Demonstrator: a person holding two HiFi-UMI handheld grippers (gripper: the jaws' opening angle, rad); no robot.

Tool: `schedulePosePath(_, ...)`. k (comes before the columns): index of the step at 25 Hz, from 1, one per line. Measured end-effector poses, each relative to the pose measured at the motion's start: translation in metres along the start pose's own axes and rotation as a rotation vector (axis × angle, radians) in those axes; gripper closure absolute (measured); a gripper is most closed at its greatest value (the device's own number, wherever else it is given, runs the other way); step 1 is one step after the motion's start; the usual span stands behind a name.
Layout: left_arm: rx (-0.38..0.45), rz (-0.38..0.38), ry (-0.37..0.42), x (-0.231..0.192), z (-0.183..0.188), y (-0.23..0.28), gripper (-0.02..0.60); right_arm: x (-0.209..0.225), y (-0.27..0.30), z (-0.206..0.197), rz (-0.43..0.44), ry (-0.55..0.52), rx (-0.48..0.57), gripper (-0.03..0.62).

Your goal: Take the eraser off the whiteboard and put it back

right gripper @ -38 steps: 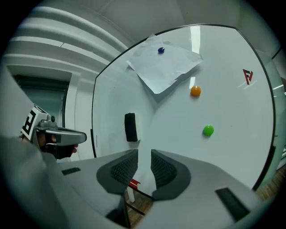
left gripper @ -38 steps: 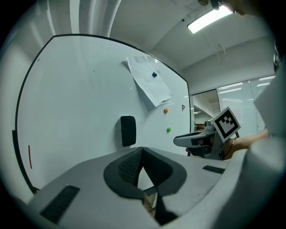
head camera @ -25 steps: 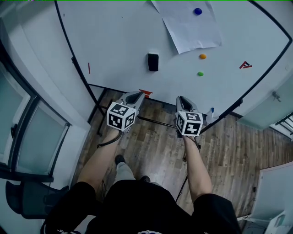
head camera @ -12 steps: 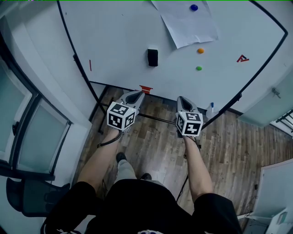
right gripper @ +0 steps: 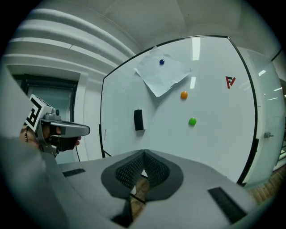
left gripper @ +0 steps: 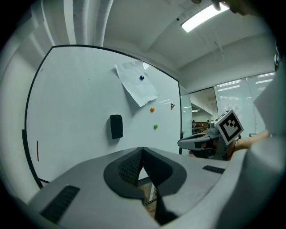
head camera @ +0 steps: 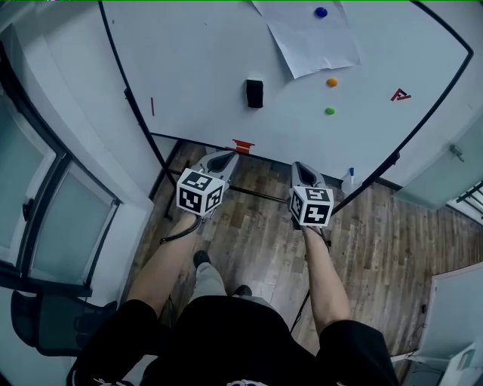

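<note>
The black eraser (head camera: 254,93) sticks upright on the whiteboard (head camera: 204,68), left of its middle. It also shows in the left gripper view as the eraser (left gripper: 116,126) and in the right gripper view as the eraser (right gripper: 138,120). My left gripper (head camera: 226,156) and right gripper (head camera: 299,164) are held side by side in front of the board's lower edge, well short of the eraser. Both point at the board. The left gripper (left gripper: 142,150) is shut with nothing in it. So is the right gripper (right gripper: 144,153).
A paper sheet (head camera: 308,38) hangs under a blue magnet (head camera: 321,12); orange (head camera: 331,82) and green (head camera: 330,111) magnets and a red mark (head camera: 401,95) lie to its right. A red thing (head camera: 241,145) sits at the board's lower edge, a spray bottle (head camera: 349,181) nearby. Glass wall at left.
The board's lower edge and the eraser sit slightly higher in the head view than a second ago. Both grippers stay side by side, and nothing was taken hold of.
</note>
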State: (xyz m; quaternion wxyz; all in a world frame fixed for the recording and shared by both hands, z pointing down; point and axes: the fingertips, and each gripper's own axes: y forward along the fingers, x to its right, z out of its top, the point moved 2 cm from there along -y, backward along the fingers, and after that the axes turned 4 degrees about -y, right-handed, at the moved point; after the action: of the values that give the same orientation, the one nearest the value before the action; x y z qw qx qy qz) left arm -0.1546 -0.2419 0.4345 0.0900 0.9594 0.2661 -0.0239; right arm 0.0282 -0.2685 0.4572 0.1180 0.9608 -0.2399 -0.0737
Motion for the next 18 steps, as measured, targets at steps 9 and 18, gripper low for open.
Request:
schedulePosePath(9,-0.002,0.002,0.002,0.0033,-0.0007,-0.0049,0.56,-0.0036,-0.0043,0.0001,0.01,-0.001,-0.001,0.571)
schedulePosePath(18,0.004,0.006,0.006,0.0043,0.0014,-0.0048,0.56,-0.0038,-0.0035,-0.001,0.02,-0.005,-0.006,0.571)
